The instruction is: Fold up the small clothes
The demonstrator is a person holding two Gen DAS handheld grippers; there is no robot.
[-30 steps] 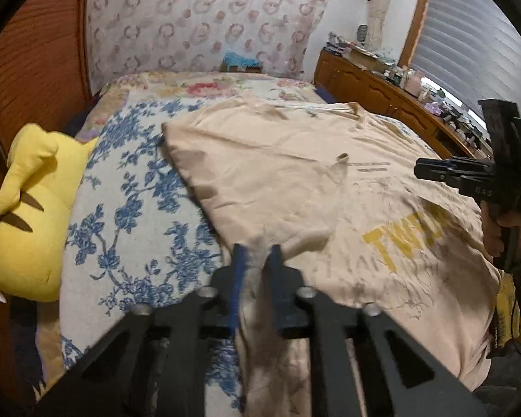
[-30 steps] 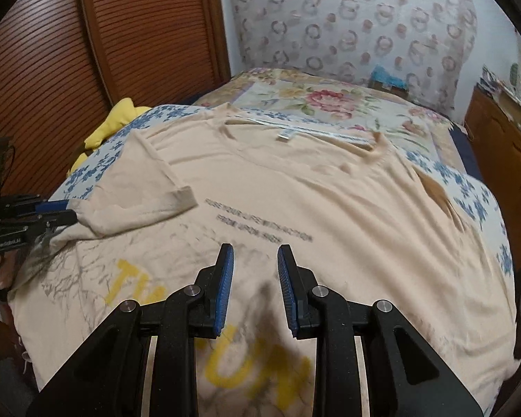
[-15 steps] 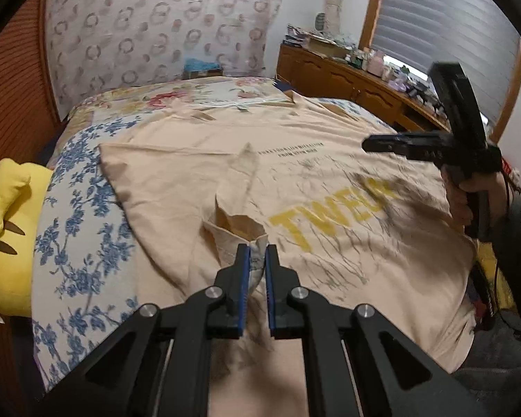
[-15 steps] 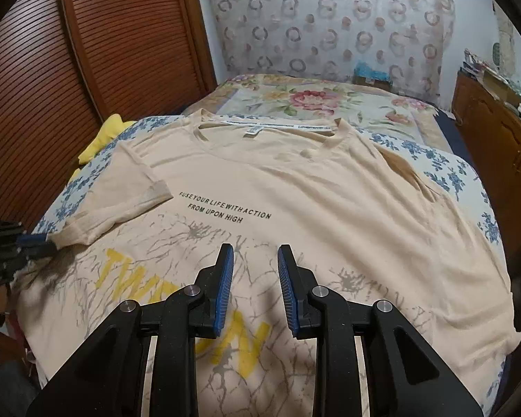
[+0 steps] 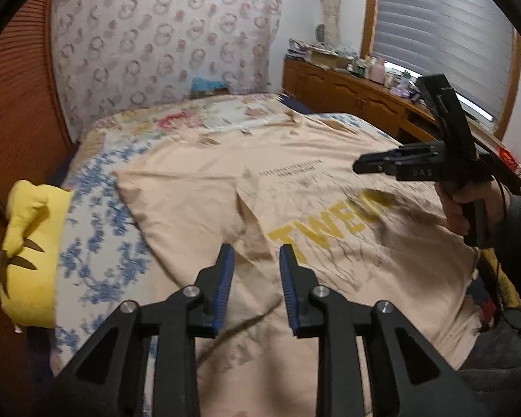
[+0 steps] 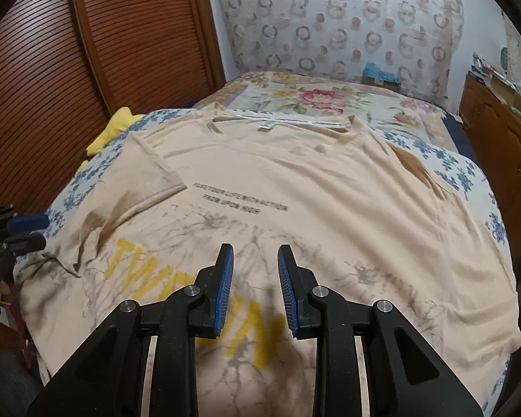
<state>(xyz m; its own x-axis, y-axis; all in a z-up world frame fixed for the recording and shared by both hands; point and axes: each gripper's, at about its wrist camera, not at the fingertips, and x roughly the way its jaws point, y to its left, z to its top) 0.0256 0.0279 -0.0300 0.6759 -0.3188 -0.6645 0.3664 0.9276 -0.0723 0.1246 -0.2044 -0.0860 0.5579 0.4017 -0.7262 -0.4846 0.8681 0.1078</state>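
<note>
A beige T-shirt [image 5: 330, 208] [image 6: 295, 180] with yellow letters and grey print lies face up across the bed. Its left sleeve [image 6: 146, 180] is folded in over the chest. My left gripper [image 5: 255, 260] hovers above that sleeve's edge; its jaws are opening, with nothing between the blue pads. It also shows at the left edge of the right wrist view [image 6: 27, 232]. My right gripper [image 6: 253, 260] hangs over the shirt's lower print, jaws parted and empty. A hand holds it up at the right of the left wrist view [image 5: 371, 165].
A yellow plush toy [image 5: 31, 250] lies at the bed's left edge by the wooden slatted doors [image 6: 87, 52]. A floral bedsheet [image 5: 97, 236] covers the bed. A wooden dresser [image 5: 350, 97] crowded with small items runs along the right wall under the window blinds.
My left gripper carried the sleeve inward over the shirt, then let it go; its jaws have parted and the sleeve now lies folded on the chest. The right gripper has stayed put.
</note>
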